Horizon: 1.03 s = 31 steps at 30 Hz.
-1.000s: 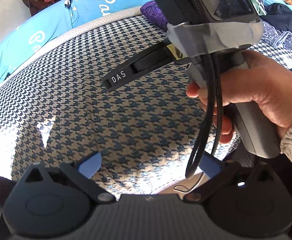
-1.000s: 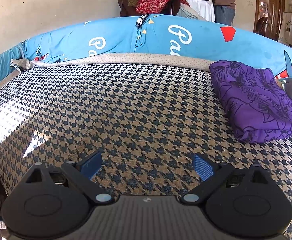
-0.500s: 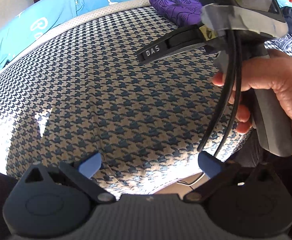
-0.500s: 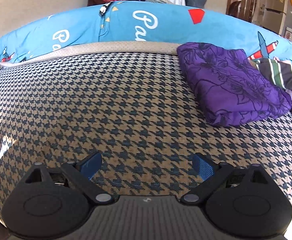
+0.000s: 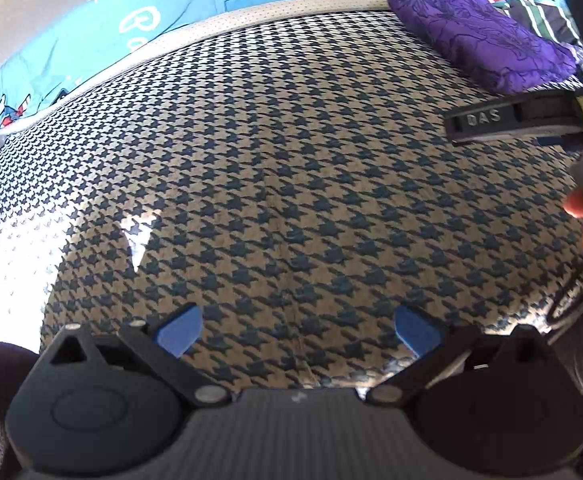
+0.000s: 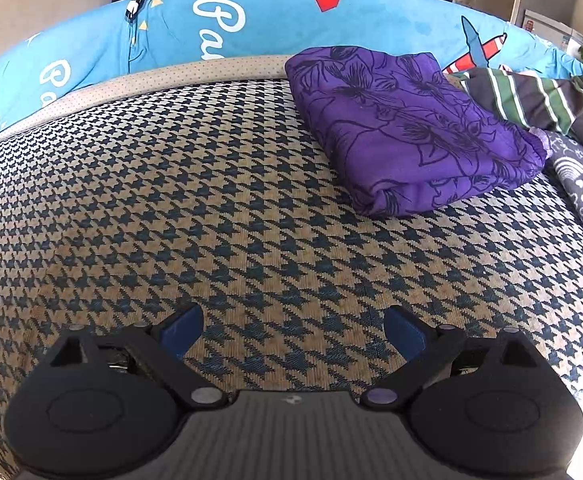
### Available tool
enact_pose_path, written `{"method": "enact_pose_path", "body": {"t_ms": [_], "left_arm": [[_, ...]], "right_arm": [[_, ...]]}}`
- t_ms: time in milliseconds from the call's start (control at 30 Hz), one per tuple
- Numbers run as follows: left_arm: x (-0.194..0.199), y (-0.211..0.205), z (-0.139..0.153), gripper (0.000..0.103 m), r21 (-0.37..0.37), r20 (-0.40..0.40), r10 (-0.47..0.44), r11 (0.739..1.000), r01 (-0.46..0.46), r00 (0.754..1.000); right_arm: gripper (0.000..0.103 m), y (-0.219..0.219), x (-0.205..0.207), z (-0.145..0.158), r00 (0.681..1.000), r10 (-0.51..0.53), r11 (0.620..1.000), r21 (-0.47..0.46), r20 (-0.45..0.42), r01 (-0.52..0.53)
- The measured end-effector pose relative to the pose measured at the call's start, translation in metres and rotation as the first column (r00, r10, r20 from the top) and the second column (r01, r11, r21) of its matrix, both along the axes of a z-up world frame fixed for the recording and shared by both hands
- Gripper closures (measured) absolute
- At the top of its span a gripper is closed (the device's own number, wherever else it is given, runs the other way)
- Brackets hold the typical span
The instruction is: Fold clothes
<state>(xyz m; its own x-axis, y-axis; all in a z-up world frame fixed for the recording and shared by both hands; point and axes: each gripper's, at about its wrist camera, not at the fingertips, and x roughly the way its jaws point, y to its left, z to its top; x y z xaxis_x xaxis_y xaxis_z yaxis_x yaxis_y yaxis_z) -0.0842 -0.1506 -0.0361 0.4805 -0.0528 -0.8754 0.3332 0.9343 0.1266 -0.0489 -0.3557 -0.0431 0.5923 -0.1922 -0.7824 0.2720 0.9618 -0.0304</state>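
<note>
Right gripper: blue pads apart, holding nothing, over the houndstooth cover.
Left gripper: pads apart, empty, over the same cover.
Folded purple floral garment: ahead and right of the right gripper, well apart, lying on the cover; long axis runs from the blue printed bolster toward the near right, rolled edge nearest.
Green-striped garment: touching the purple garment's far-right side.
</note>
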Motion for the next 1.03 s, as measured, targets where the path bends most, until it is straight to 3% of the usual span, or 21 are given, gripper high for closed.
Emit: {"method": "enact_pose_path", "body": {"t_ms": [167,567,1033], "left_arm": [[0.014,0.011,0.002,0.000,-0.002,0.009,0.042,0.999,-0.042,0.999],[0.033,0.019,-0.007,0.000,-0.002,-0.010,0.071,0.997,-0.071,0.997],[0.042,0.032,-0.011,0.000,-0.062,-0.030,0.132,0.989,-0.133,0.991]], "right_arm": [[0.006,-0.001,0.002,-0.003,1.000,-0.009,0.999,0.044,-0.007,0.009],[0.006,0.013,0.007,-0.005,1.000,0.024,1.000,0.018,-0.017,-0.024],[0.006,0.023,0.004,-0.007,0.998,0.051,0.999,-0.004,-0.032,-0.051]]}}
